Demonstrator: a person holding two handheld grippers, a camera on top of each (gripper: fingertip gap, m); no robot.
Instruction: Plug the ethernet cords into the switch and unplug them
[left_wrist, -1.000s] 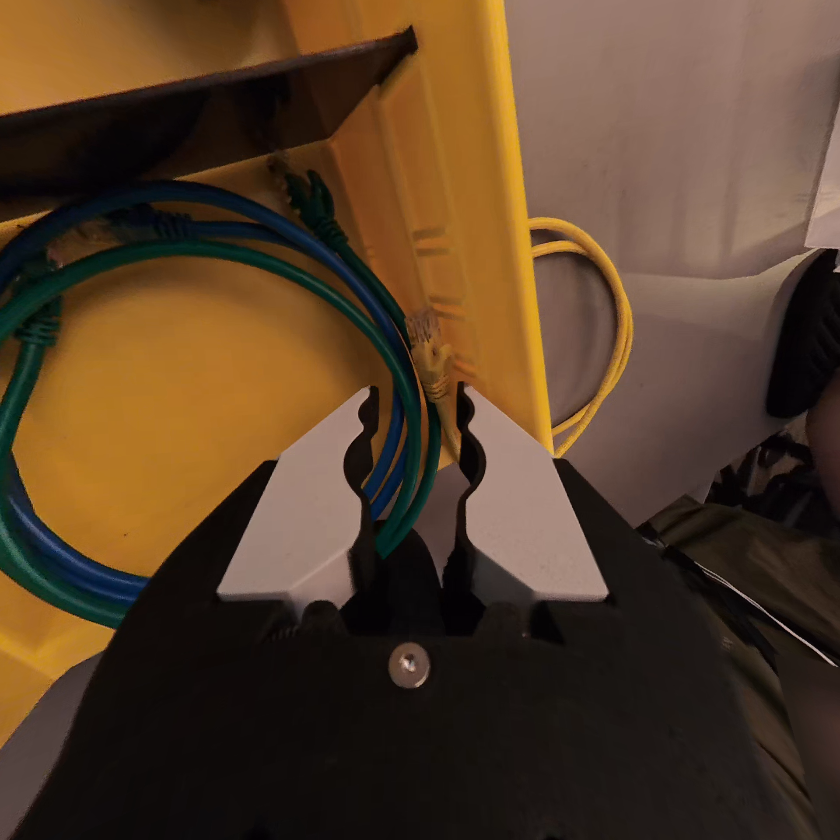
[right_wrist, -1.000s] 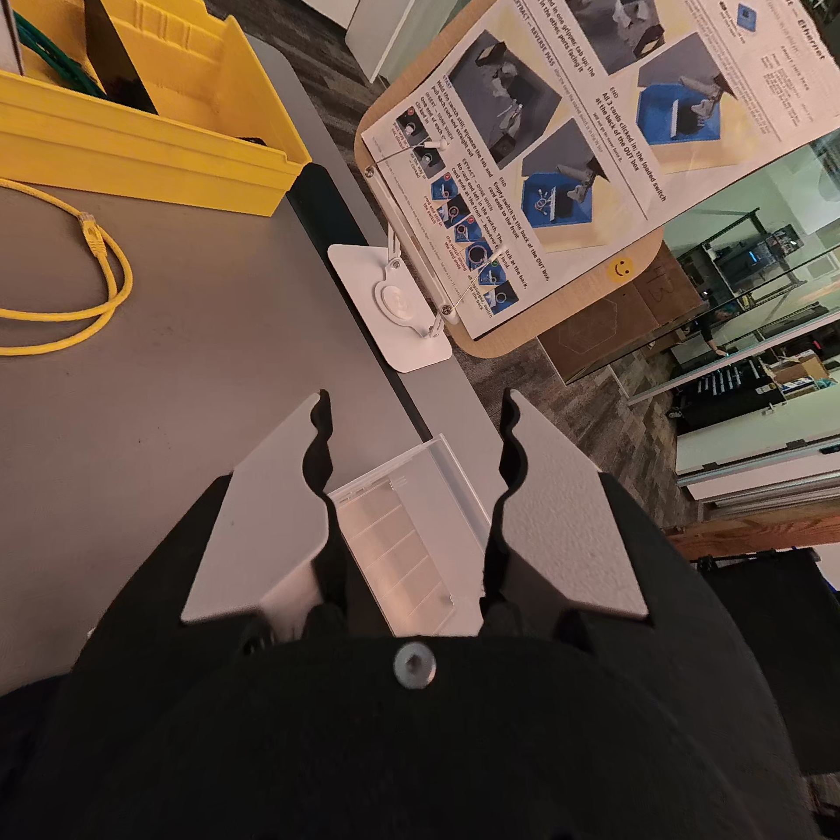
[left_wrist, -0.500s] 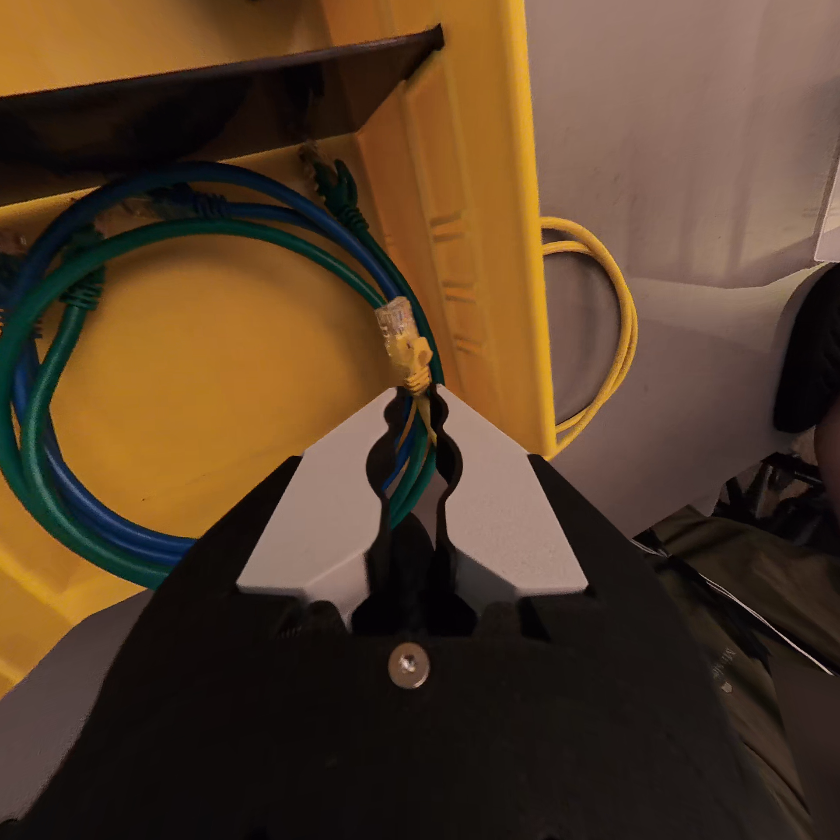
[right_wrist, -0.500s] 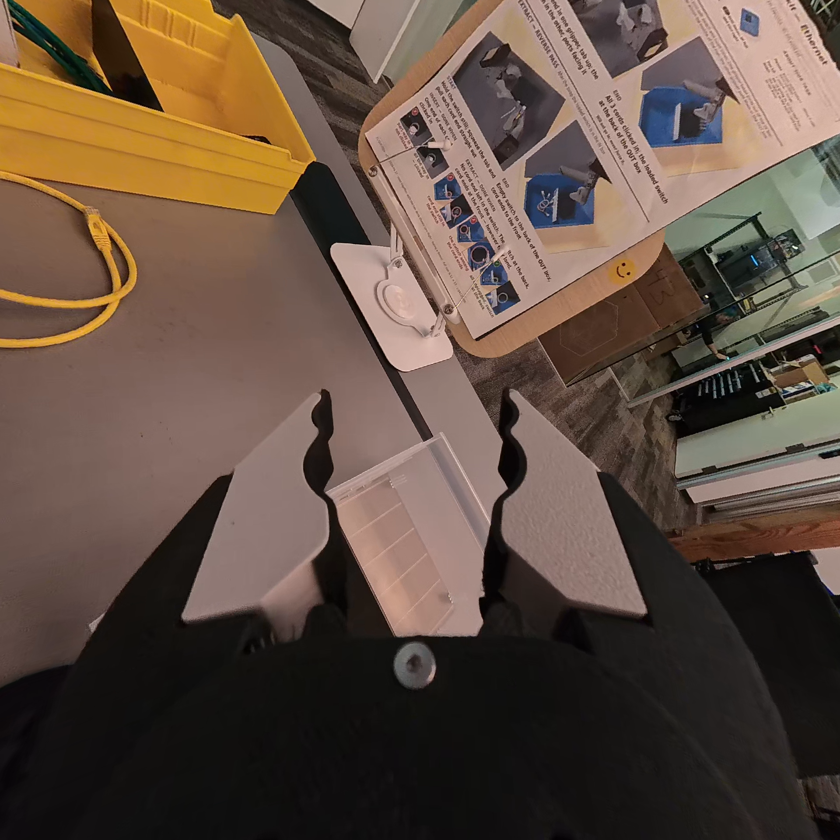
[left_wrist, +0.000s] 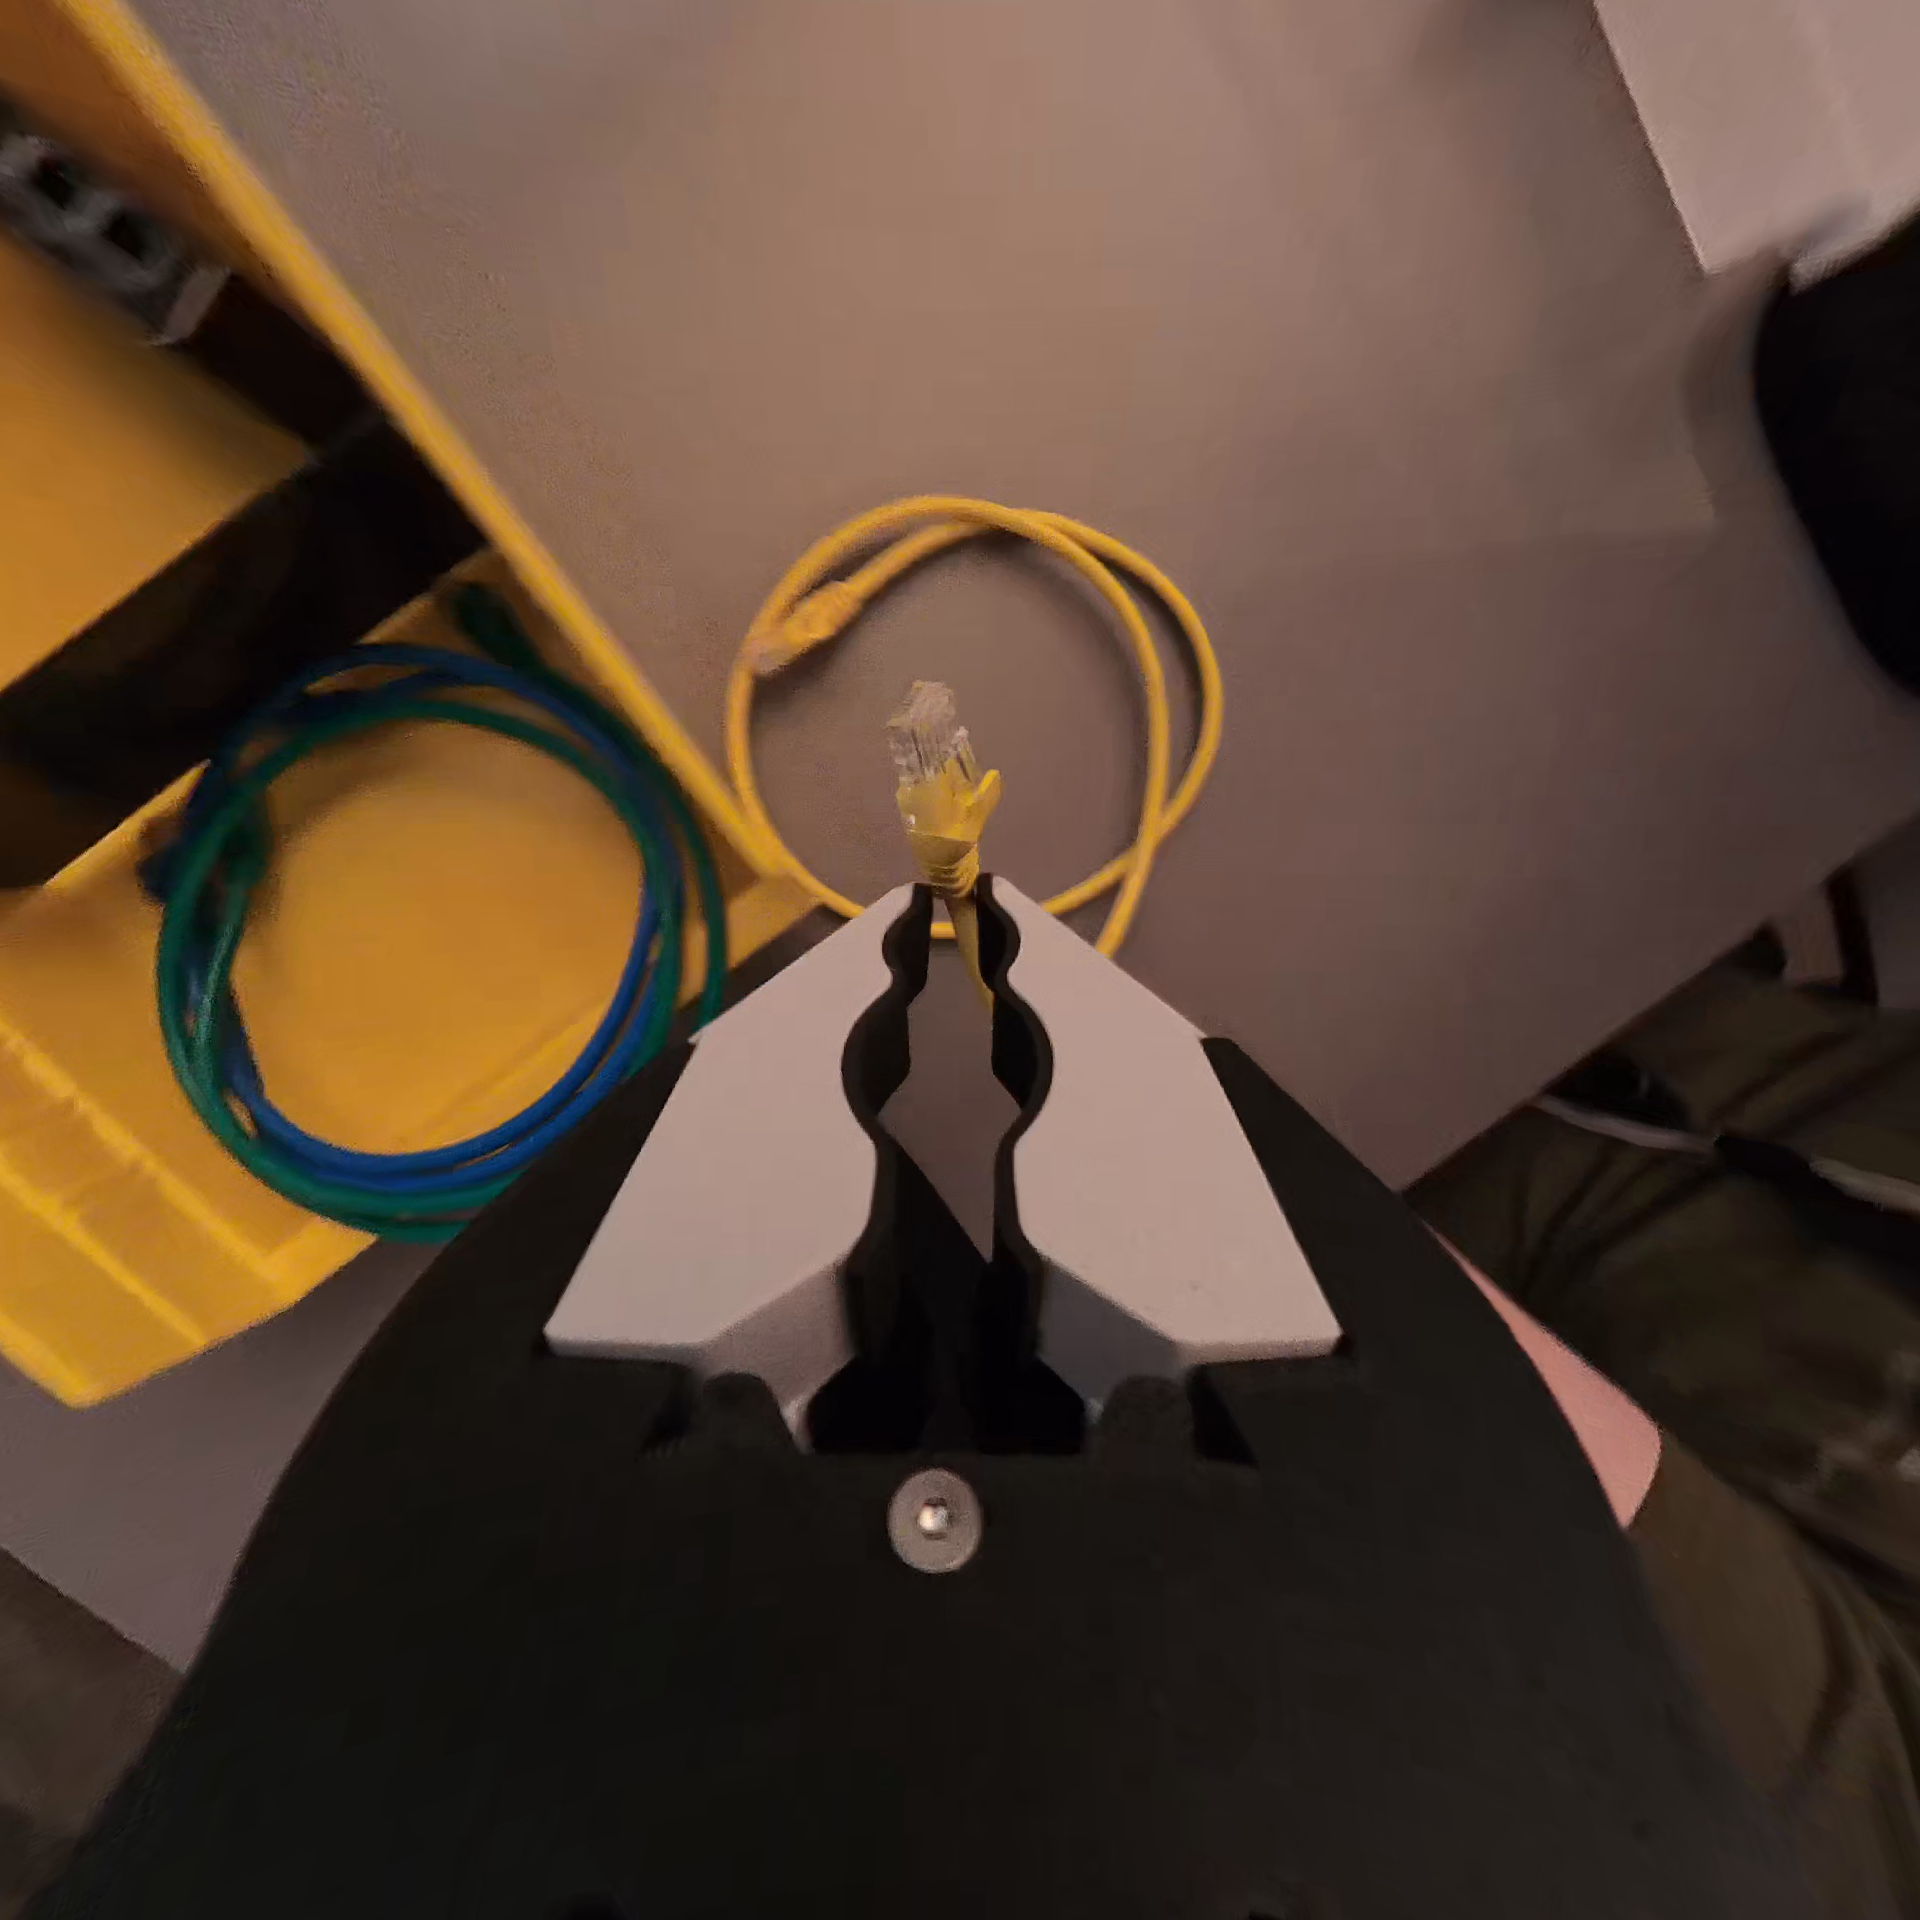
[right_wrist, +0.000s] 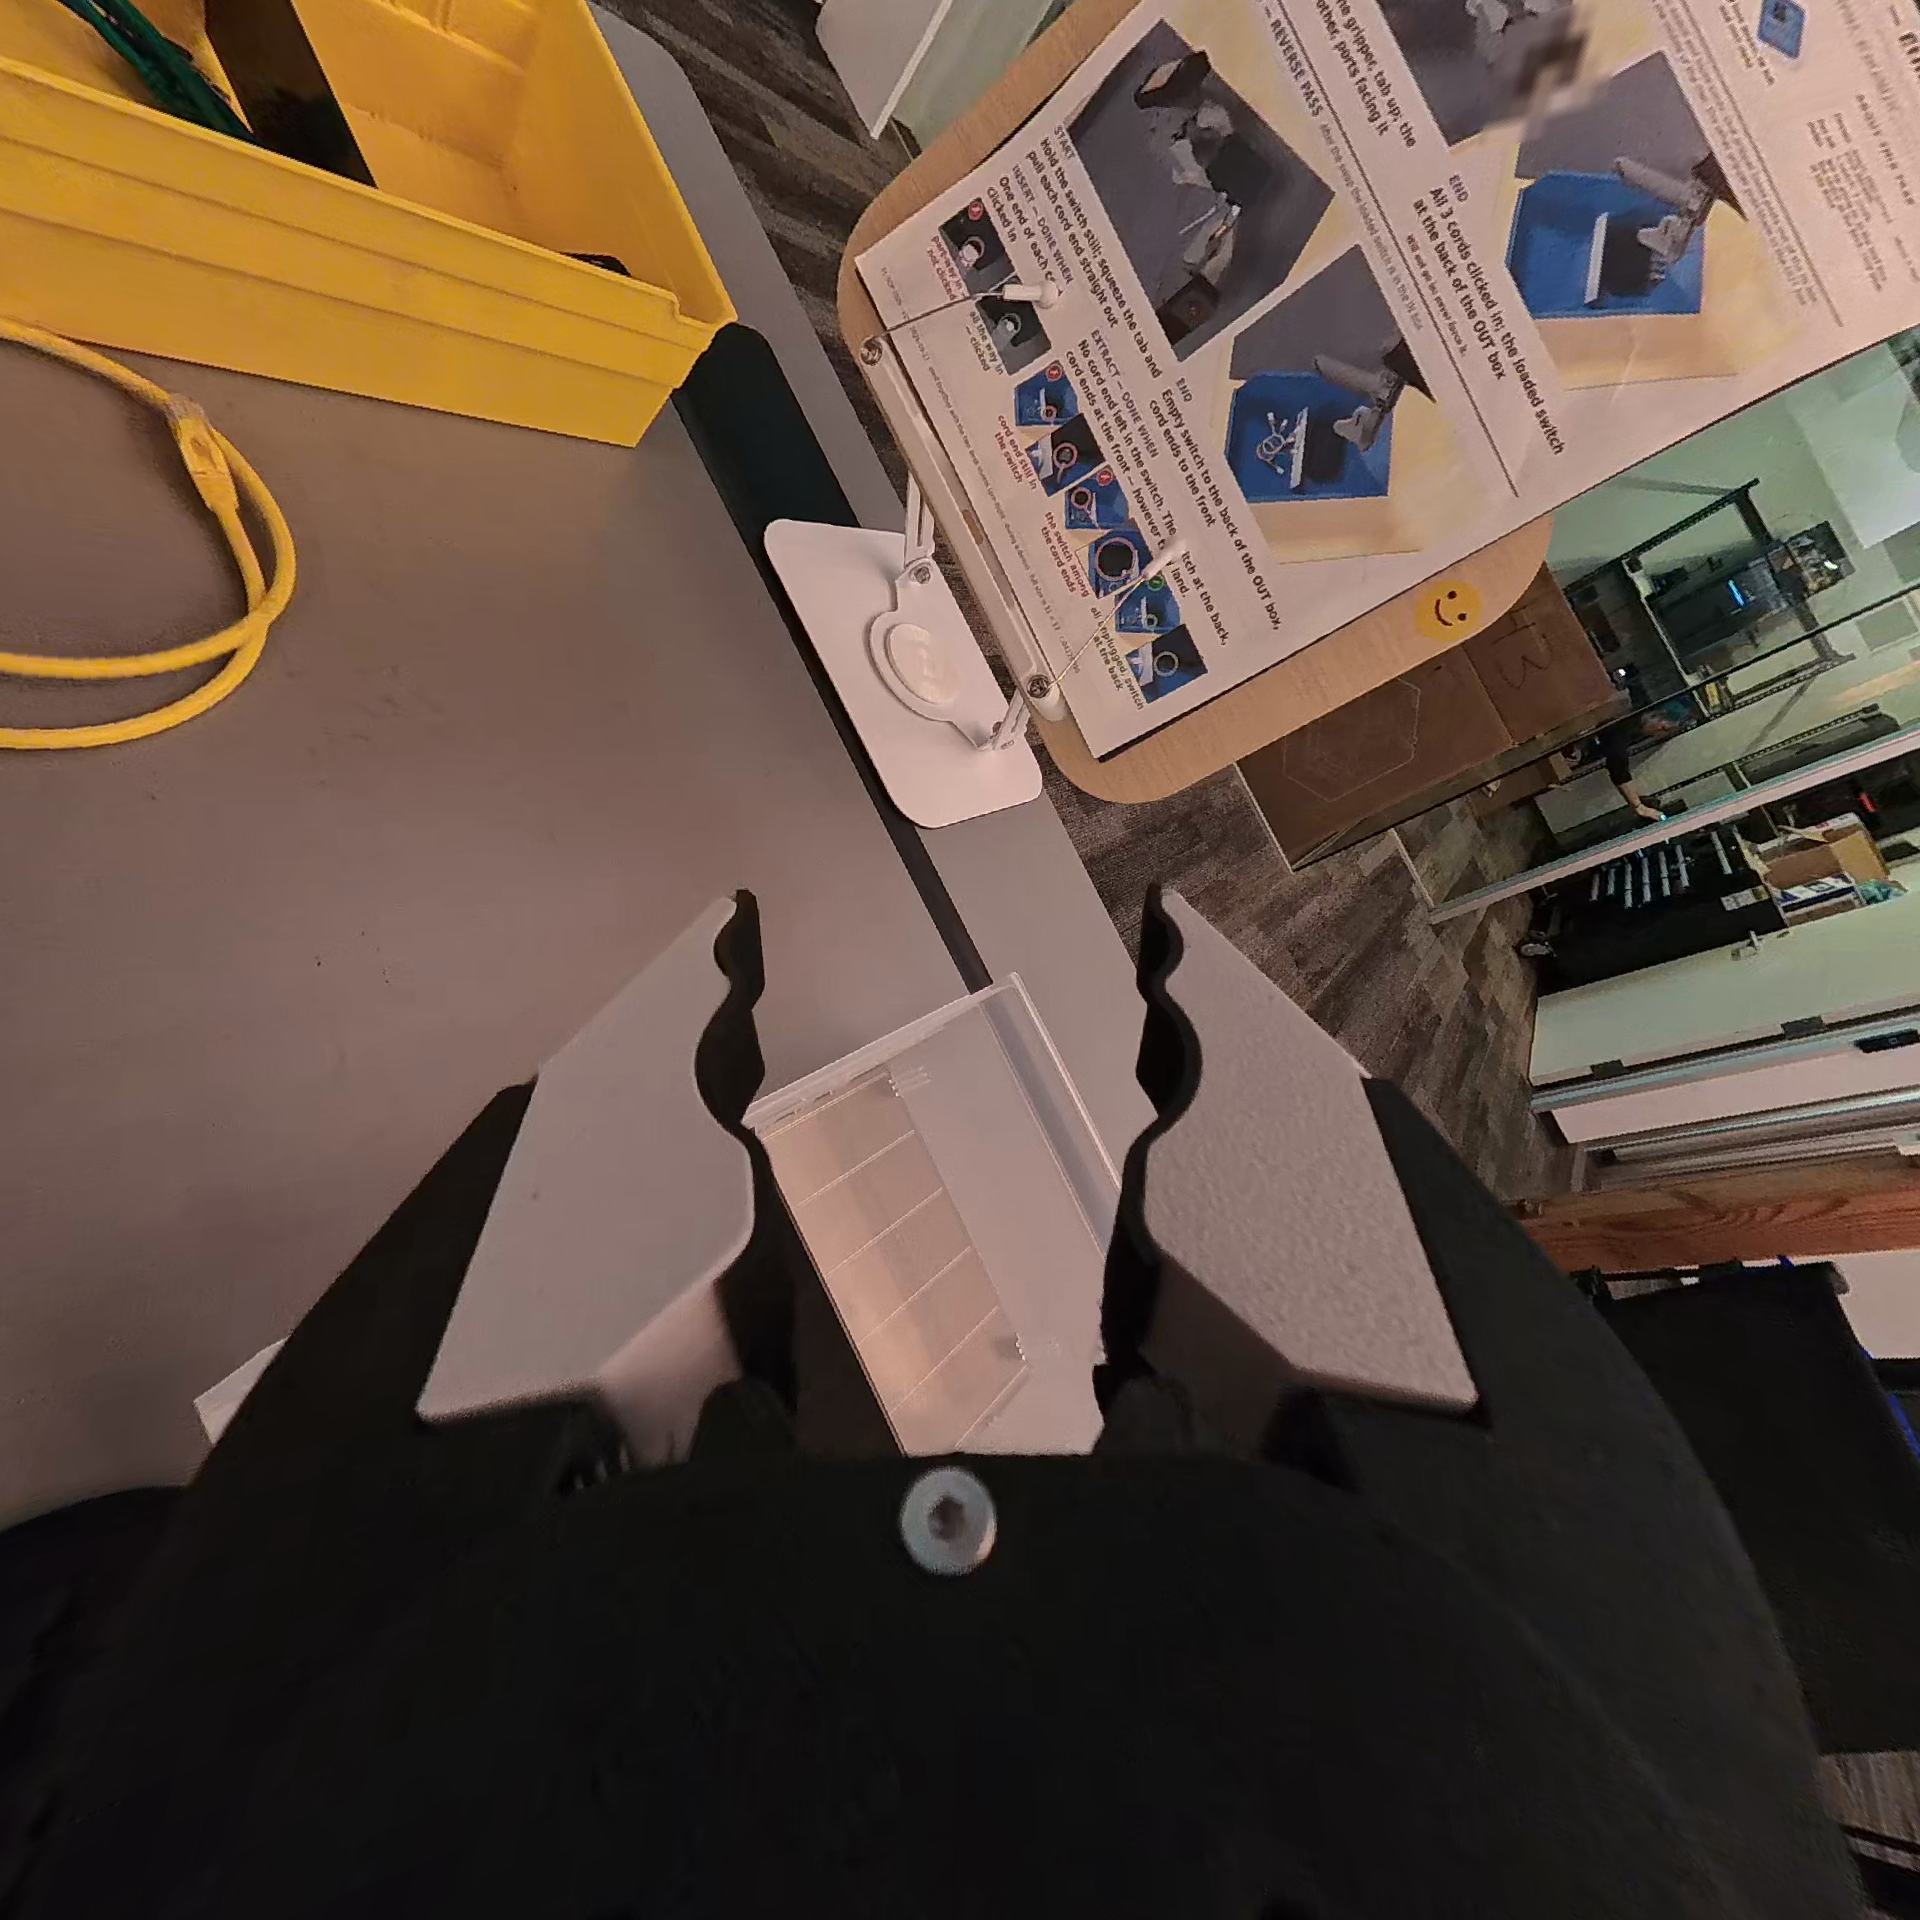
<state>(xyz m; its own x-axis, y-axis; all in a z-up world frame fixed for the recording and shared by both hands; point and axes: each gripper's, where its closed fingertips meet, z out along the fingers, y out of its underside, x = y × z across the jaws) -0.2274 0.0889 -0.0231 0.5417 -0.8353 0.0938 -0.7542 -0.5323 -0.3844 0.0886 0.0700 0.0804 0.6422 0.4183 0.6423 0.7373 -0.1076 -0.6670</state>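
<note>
Left wrist view: left claw (left_wrist: 951, 883) tight on yellow cord (left_wrist: 940, 800).

Showing: three cords, namely one yellow cord (left_wrist: 1174, 727), one blue cord (left_wrist: 436, 1153), one green cord (left_wrist: 343, 1195); one yellow bin (right_wrist: 343, 281); two grippers; one instruction board (right_wrist: 1351, 343); one white stand (right_wrist: 914, 665).
</note>
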